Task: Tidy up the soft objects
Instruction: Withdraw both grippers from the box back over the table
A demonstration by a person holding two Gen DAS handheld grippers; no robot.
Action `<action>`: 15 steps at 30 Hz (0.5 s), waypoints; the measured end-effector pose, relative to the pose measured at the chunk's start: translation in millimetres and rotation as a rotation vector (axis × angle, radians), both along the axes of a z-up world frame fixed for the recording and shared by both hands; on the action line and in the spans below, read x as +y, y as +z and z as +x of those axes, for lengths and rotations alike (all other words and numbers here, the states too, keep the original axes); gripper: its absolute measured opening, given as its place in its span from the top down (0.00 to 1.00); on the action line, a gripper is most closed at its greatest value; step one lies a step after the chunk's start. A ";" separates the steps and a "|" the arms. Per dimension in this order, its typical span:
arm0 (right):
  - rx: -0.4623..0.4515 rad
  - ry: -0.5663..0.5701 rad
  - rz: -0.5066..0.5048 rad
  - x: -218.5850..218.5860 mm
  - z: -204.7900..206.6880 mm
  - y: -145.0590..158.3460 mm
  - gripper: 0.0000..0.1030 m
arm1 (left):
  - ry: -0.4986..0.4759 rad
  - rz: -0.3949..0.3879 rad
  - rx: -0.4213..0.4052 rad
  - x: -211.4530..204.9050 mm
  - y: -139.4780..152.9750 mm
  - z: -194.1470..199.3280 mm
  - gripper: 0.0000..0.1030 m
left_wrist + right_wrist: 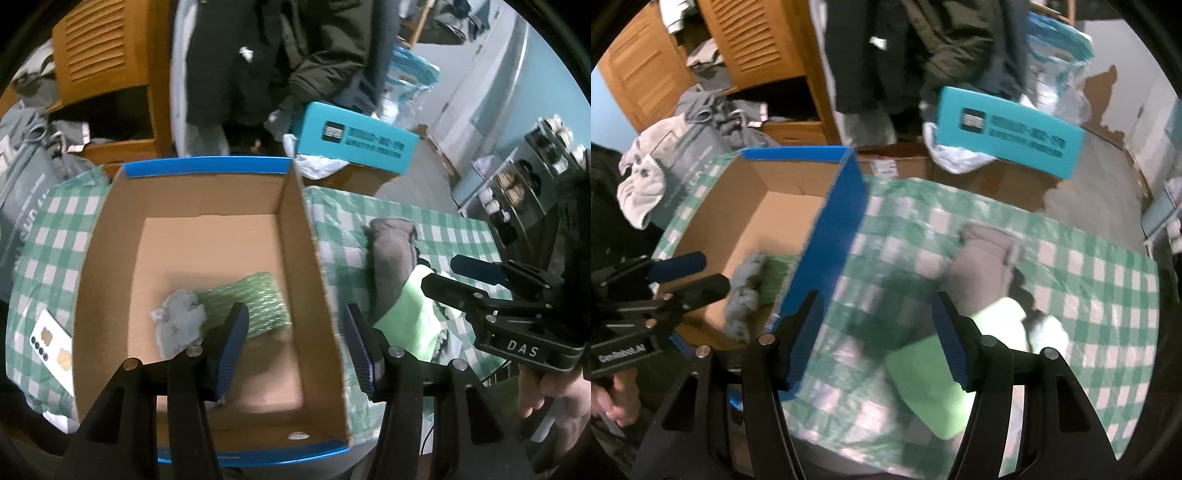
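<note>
Louvred wooden cupboard (753, 40), pale blue wall (532, 96), grey floor (1108, 184).

The box (207, 236) is matt brown cardboard with glossy blue edging. Inside it lies a ribbed green cloth (255, 302); beside the box, smooth checked tablecloth (1089, 288) and louvred wooden doors (753, 40) beyond.

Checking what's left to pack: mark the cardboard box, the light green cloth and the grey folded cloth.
cardboard box (295, 236): left wrist view, on its inner right wall.
light green cloth (923, 384): right wrist view, on its flat folded top.
grey folded cloth (391, 266): left wrist view, on the middle of the bundle.
</note>
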State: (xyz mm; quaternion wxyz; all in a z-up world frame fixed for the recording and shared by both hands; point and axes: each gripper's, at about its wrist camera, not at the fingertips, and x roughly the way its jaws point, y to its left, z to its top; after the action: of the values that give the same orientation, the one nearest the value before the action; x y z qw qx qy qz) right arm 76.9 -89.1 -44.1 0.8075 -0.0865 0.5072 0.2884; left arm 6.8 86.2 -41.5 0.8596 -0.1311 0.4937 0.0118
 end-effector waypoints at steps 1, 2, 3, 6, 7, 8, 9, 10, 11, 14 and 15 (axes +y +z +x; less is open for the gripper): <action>0.002 -0.009 -0.001 -4.9 0.9 -1.2 0.40 | -0.009 0.002 0.000 -4.7 0.2 2.0 0.47; 0.004 -0.025 -0.005 -12.5 1.8 -2.9 0.40 | -0.020 0.004 0.000 -10.3 0.5 4.2 0.47; 0.003 -0.037 -0.008 -18.3 2.9 -3.8 0.40 | -0.031 0.006 0.001 -16.3 0.6 6.9 0.46; 0.007 -0.070 -0.004 -37.5 4.9 -6.4 0.40 | -0.062 0.014 0.007 -32.7 0.1 14.4 0.46; 0.007 -0.079 -0.002 -43.2 5.6 -6.9 0.40 | -0.075 0.016 0.010 -39.1 -0.4 17.4 0.46; 0.008 -0.088 -0.002 -49.2 6.2 -7.6 0.40 | -0.084 0.018 0.012 -44.1 -0.9 18.5 0.46; 0.009 -0.100 -0.003 -54.8 6.8 -8.4 0.40 | -0.096 0.021 0.014 -50.2 -1.3 19.9 0.45; 0.010 -0.113 -0.004 -61.4 8.0 -9.7 0.40 | -0.108 0.023 0.016 -55.9 -1.8 22.2 0.45; 0.012 -0.126 -0.003 -68.0 9.0 -10.7 0.40 | -0.123 0.026 0.018 -62.6 -2.5 24.3 0.45; 0.019 -0.156 0.000 -85.2 11.1 -13.6 0.40 | -0.162 0.043 0.027 -81.3 -7.1 28.8 0.42; 0.022 -0.165 0.000 -89.9 11.6 -14.6 0.40 | -0.172 0.046 0.031 -85.9 -8.8 30.2 0.42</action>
State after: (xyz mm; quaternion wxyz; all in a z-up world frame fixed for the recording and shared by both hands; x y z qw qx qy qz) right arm 88.5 -179.0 -58.6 0.8229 -0.0414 0.5214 0.2219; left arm 37.0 0.3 -50.3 0.8524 -0.0683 0.5162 -0.0486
